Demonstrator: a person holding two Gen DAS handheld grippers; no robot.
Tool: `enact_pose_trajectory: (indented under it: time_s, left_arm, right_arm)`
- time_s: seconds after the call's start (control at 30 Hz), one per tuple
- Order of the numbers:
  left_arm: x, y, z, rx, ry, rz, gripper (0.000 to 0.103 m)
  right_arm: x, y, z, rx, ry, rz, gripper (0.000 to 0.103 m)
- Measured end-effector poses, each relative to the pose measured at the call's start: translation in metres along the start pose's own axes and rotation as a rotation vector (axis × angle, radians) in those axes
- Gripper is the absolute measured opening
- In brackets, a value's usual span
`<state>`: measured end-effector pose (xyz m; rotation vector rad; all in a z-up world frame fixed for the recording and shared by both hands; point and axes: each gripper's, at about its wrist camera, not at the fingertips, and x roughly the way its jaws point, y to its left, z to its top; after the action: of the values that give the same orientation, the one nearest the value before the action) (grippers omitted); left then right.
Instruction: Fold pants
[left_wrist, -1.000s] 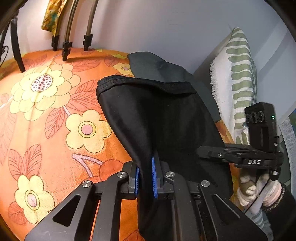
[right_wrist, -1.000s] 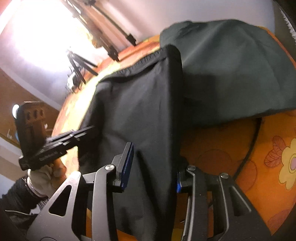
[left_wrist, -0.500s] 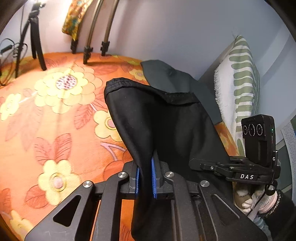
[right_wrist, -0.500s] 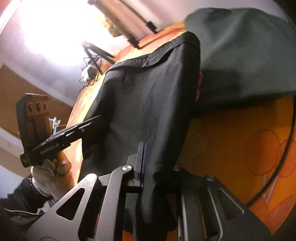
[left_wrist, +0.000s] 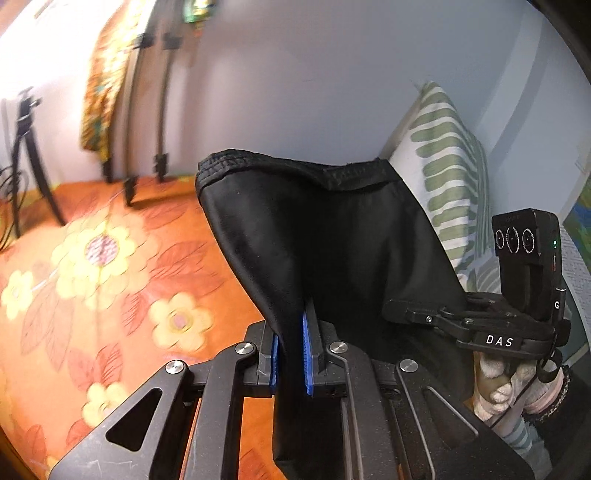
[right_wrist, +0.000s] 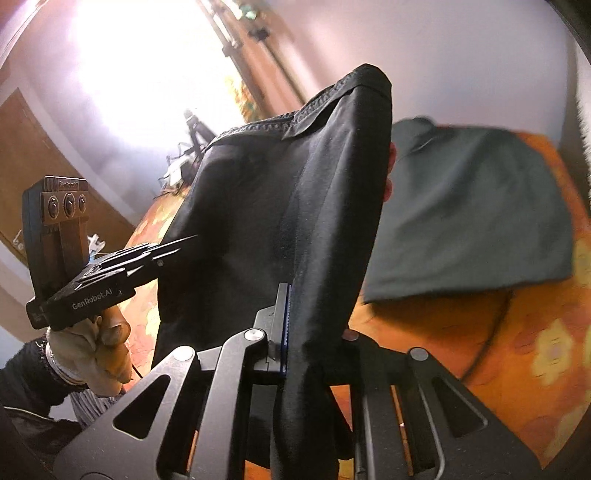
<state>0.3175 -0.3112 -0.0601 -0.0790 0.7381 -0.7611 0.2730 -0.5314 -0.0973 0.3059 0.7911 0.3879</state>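
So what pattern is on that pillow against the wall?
The pillow is white with green leaf-like stripes, clearest in the left wrist view.

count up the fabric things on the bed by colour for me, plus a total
Black: 1, the pants held up by the left gripper and right gripper.
Dark green: 1, a folded garment.
Green-and-white striped: 1, a pillow.
Total: 3
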Motion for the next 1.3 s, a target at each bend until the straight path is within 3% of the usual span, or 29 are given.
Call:
enact_pose_trajectory:
  time_s: [0.2, 0.4, 0.7, 1.0, 1.3]
  left_arm:
    - [0.034, -0.034, 0.026, 0.079, -0.017, -0.018, 0.008]
    - [0.065, -0.064, 0.043, 0.164, -0.014, 0.012, 0.008]
    - [0.102, -0.081, 0.066, 0.193, -0.010, 0.010, 0.008]
    - [0.142, -0.070, 0.085, 0.170, 0.024, 0.023, 0.008]
    - [0.196, -0.048, 0.086, 0.108, 0.088, 0.065, 0.008]
  right_arm:
    - [-0.030, -0.034, 0.014, 0.000, -0.043, -0.079, 0.011]
    - [-0.047, -0.066, 0.031, 0.007, -0.069, -0.151, 0.011]
    - [-0.054, -0.107, 0.053, 0.018, -0.096, -0.198, 0.010]
    - [-0.024, -0.143, 0.081, 0.048, -0.077, -0.172, 0.010]
    - [0.032, -0.182, 0.089, 0.084, 0.004, -0.169, 0.011]
